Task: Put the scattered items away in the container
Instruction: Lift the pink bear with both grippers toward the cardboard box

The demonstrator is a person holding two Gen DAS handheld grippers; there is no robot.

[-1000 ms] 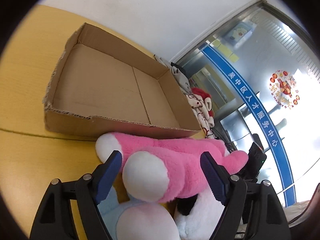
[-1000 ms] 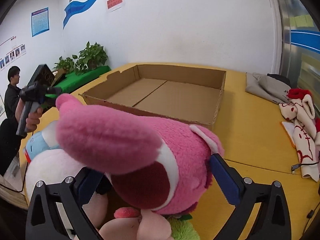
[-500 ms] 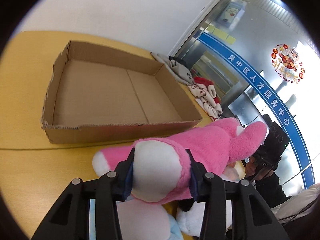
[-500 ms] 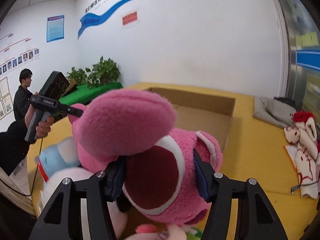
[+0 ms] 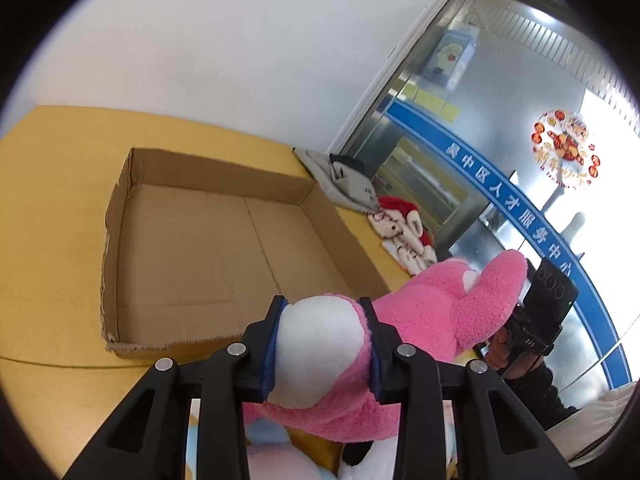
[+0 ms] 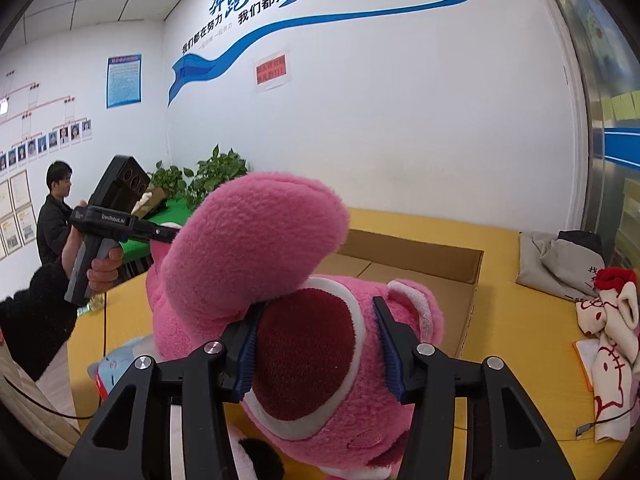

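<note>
Left wrist view: the cardboard box (image 5: 208, 240) lies on the yellow table (image 5: 48, 184), open at the top, with nothing visible inside; its near wall is ragged and partly hidden behind the gripper. The left gripper (image 5: 325, 348) has just been closing, and its jaws are clamped on the white-soled foot of the pink plush bear (image 5: 432, 312), which is held in front of the box's near edge, not in it. A pale blue plush (image 5: 264, 456) shows underneath, only in part. Folded cloths (image 5: 400, 232) lie beside the box's right wall.

Right wrist view: the right gripper (image 6: 318, 350) has likewise just been closing and is clamped on the bear's (image 6: 256, 248) dark red muzzle. The box (image 6: 436, 272) sits behind the bear, its floor largely hidden; the exposed part appears bare. A hand (image 6: 102, 268) holds the other gripper at left.
</note>
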